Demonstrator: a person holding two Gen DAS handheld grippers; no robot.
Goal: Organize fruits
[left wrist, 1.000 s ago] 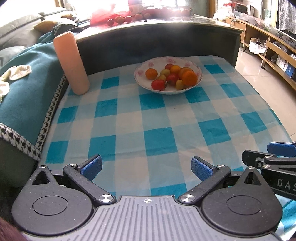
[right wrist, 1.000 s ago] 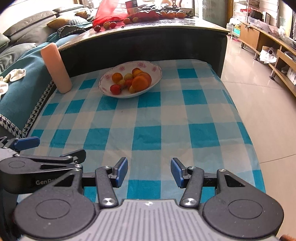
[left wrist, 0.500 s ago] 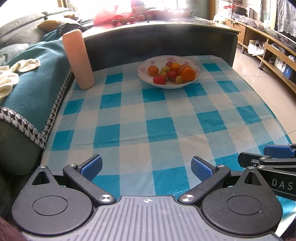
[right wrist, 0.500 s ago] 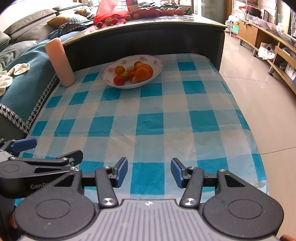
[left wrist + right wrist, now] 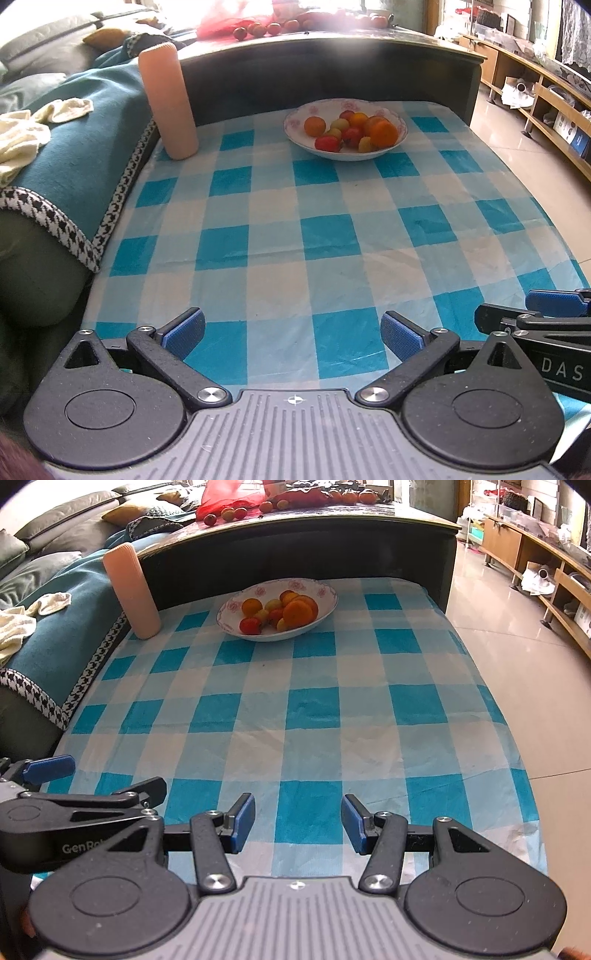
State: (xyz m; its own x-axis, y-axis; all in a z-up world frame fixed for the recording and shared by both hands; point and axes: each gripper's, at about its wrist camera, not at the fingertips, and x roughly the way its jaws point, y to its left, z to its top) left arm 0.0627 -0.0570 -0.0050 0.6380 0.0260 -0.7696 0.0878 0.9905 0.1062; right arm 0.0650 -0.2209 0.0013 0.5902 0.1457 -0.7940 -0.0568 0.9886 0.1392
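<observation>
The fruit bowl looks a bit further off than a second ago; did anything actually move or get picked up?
Only the two handheld tongs moved: both drew back toward the near edge of the checked cloth, so the bowl sits further away in both views. Nothing was grabbed or released. The left tongs and right tongs stay open and empty; the fruit and the pink cylinder stayed put.

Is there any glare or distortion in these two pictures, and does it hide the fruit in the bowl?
Left wrist view: strong white glare washes out the far counter top, but the bowl and its fruit stay sharp. Right wrist view: no glare, the bowl is clear. Both views bend straight edges, and the checked cloth curves outward.
</observation>
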